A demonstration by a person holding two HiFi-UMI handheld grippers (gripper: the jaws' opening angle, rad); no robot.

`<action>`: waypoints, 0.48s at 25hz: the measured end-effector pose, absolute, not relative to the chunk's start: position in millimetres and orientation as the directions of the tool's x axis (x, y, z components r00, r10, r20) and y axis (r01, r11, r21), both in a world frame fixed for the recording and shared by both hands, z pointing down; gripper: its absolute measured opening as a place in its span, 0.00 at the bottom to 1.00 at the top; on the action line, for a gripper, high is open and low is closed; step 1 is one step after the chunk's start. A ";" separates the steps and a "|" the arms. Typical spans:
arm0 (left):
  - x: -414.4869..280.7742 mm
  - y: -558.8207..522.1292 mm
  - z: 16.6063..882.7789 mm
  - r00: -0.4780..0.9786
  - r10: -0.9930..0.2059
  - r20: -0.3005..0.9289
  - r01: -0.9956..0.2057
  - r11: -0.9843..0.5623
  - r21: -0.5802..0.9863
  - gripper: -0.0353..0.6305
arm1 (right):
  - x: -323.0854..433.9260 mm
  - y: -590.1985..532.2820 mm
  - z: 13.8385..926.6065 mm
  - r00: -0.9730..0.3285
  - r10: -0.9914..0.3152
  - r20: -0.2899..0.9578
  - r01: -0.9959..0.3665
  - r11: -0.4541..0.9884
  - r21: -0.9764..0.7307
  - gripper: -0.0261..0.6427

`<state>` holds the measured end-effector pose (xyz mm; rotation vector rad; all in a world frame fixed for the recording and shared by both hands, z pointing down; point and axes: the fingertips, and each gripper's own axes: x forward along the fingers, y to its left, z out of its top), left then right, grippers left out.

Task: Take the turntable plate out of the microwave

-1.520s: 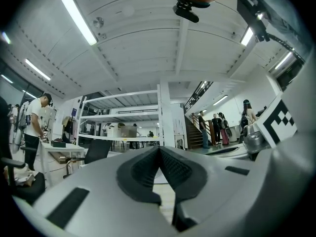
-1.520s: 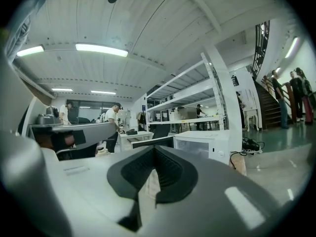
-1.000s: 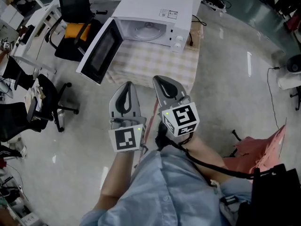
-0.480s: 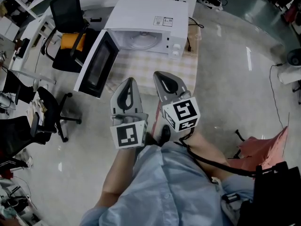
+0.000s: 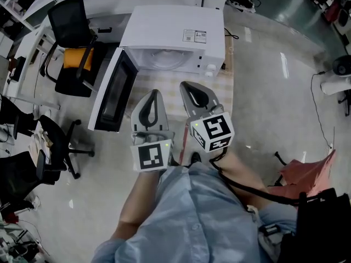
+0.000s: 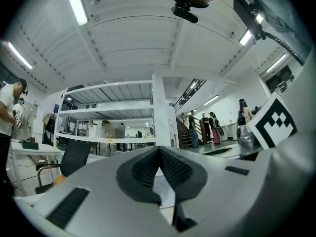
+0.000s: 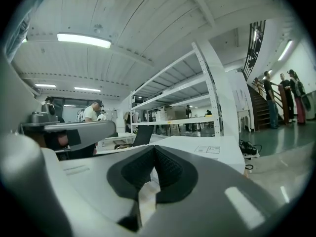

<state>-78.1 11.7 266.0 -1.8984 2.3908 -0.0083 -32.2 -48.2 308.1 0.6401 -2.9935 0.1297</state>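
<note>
"What's the room like?"

"Pale glossy floor (image 5: 274, 108) and one checked tabletop (image 5: 171, 86). On the left are three black chairs (image 5: 66, 32), then one white microwave (image 5: 170, 26) with its door (image 5: 112, 95) open leftward."

"And the plate?"

"One turntable plate (image 5: 164, 63), inside the cavity with nothing in front of it. Two claws, the left claw (image 5: 153, 95) and right claw (image 5: 189, 92), are both pinched closed and empty at the tabletop's near edge."

Head view steeply down from above; both gripper views level, low, toward the shared microwave (image 5: 170, 34).
</note>
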 end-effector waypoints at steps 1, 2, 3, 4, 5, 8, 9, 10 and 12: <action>-88.2 5.3 266.2 -0.219 -0.974 -0.067 -0.973 0.222 -0.058 0.06 | -40.7 -53.7 307.7 -0.906 -0.413 0.092 -0.419 0.906 -0.065 0.04; -98.6 -1.6 266.0 -0.212 -0.975 -0.068 -0.975 0.216 -0.057 0.06 | -49.6 -59.6 307.4 -0.902 -0.423 0.090 -0.429 0.901 -0.065 0.04; -108.2 -9.2 265.2 -0.200 -0.977 -0.070 -0.977 0.204 -0.057 0.06 | -58.8 -65.9 307.4 -0.896 -0.435 0.088 -0.441 0.895 -0.066 0.04; -117.1 -17.2 264.4 -0.184 -0.980 -0.073 -0.980 0.188 -0.060 0.06 | -68.0 -72.5 308.0 -0.890 -0.448 0.086 -0.454 0.889 -0.067 0.04; -125.6 -25.3 264.7 -0.167 -0.983 -0.074 -0.983 0.172 -0.063 0.06 | -77.0 -79.1 309.5 -0.883 -0.461 0.085 -0.467 0.881 -0.069 0.04; -149.0 -47.8 270.5 -0.120 -0.991 -0.065 -0.990 0.124 -0.059 0.06 | -101.6 -97.4 316.0 -0.863 -0.497 0.089 -0.504 0.860 -0.082 0.04; -156.3 -54.6 272.6 -0.105 -0.993 -0.062 -0.993 0.108 -0.054 0.06 | -108.7 -102.9 317.8 -0.856 -0.508 0.091 -0.515 0.853 -0.085 0.04; -163.2 -61.0 274.2 -0.089 -0.994 -0.060 -0.995 0.092 -0.049 0.06 | -115.1 -108.1 319.2 -0.849 -0.520 0.092 -0.527 0.845 -0.088 0.04; -174.7 -72.5 278.1 -0.052 -0.997 -0.054 -0.998 0.054 -0.039 0.06 | -125.4 -117.1 321.8 -0.831 -0.549 0.096 -0.556 0.826 -0.093 0.04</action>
